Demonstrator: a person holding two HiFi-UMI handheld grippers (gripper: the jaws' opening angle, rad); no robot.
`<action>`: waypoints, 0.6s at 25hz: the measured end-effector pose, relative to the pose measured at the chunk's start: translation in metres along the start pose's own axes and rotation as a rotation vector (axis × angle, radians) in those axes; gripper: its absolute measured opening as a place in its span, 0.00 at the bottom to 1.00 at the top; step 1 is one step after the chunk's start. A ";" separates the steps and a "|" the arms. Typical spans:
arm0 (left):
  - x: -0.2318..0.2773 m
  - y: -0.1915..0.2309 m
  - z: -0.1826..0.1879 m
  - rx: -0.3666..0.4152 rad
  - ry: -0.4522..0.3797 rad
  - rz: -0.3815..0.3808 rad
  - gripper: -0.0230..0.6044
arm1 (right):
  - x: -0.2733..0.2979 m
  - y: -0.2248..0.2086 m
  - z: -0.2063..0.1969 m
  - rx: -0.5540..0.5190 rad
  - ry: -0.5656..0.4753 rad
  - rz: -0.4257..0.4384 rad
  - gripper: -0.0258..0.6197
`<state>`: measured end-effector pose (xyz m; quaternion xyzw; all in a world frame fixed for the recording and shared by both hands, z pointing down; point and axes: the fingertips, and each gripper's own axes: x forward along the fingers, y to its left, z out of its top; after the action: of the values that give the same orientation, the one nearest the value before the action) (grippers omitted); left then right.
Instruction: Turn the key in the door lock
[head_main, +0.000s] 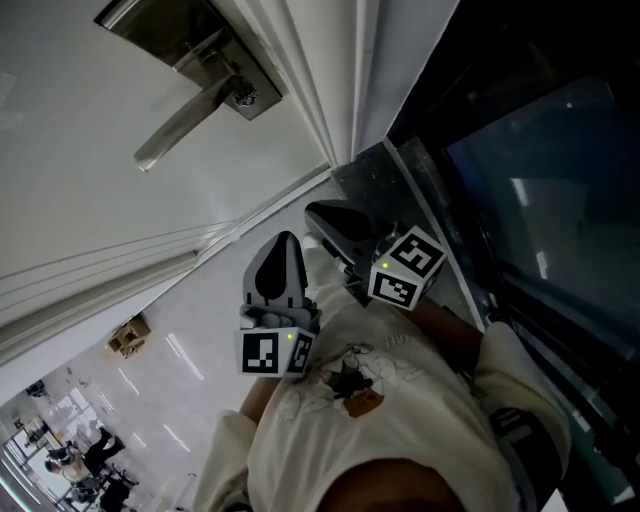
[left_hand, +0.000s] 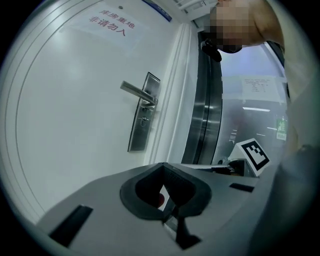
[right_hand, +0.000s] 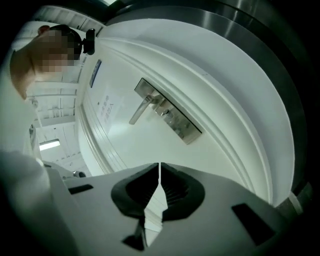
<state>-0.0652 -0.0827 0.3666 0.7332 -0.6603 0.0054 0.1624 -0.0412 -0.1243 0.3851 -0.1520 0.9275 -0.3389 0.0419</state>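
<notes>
A white door (head_main: 90, 210) carries a steel lock plate (head_main: 205, 50) with a lever handle (head_main: 180, 120). A key (head_main: 243, 97) sits in the lock just under the lever. Both grippers are held close to the person's chest, well short of the door. My left gripper (head_main: 283, 242) points up toward the door, jaws together and empty. My right gripper (head_main: 330, 215) lies beside it, nearer the door frame, also shut on nothing. The left gripper view has the key (left_hand: 144, 120) far beyond the left gripper (left_hand: 163, 167). In the right gripper view the key (right_hand: 168, 116) lies far beyond the right gripper (right_hand: 159, 166).
A steel door frame (left_hand: 206, 115) and a dark glass panel (head_main: 540, 190) stand to the right of the door. A sign with red characters (left_hand: 112, 25) is stuck high on the door. A small cardboard box (head_main: 128, 337) sits on the glossy floor at left.
</notes>
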 end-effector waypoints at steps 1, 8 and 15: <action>0.000 -0.004 0.000 -0.003 0.003 0.003 0.04 | -0.002 0.003 -0.004 -0.004 0.011 0.008 0.07; -0.001 -0.025 -0.005 0.014 0.014 -0.009 0.05 | -0.016 -0.003 -0.004 0.070 0.015 0.038 0.07; -0.027 -0.014 0.001 0.034 0.003 0.011 0.04 | -0.012 0.000 -0.009 0.083 0.008 0.053 0.06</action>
<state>-0.0551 -0.0555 0.3568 0.7323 -0.6638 0.0185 0.1506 -0.0313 -0.1154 0.3916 -0.1243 0.9165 -0.3766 0.0531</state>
